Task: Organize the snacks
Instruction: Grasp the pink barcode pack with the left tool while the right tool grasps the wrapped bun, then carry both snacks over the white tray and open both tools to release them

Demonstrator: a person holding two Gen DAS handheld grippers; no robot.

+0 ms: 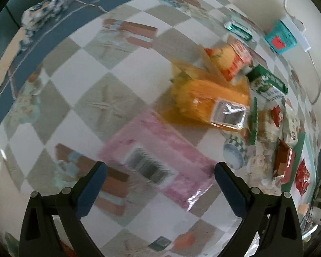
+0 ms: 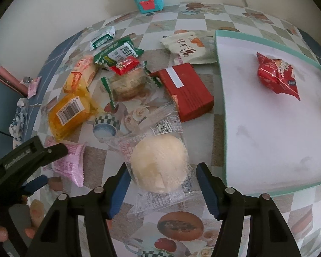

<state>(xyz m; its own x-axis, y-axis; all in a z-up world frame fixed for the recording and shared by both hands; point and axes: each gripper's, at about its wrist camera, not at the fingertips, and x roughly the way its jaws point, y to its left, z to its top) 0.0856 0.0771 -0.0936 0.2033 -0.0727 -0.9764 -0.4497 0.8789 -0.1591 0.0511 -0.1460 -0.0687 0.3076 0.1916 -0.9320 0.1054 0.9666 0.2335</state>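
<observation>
The right tool point(image 2: 162, 189) is held apart astride the clear-wrapped pastry point(image 2: 159, 163) at 6 o'clock on the worktop point(image 2: 203, 21), presumably for transfer to the tray point(image 2: 221, 107) at 3 o'clock; the left tool point(image 1: 160, 187) is likewise apart over the pink packet point(image 1: 158, 154).

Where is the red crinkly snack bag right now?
In the right wrist view, the red crinkly snack bag lies on the white tray with the mint-green rim, upper right, apart from the snack pile on the tablecloth to the left.

A red crinkled snack bag point(image 2: 277, 76) lies on the white mint-rimmed tray point(image 2: 222, 98) at right. Left of the tray sits a red cardboard box point(image 2: 186, 91), with a clear-wrapped pale round cake point(image 2: 159, 162) before it and a pink wrapped packet point(image 2: 71, 162) further left.
</observation>
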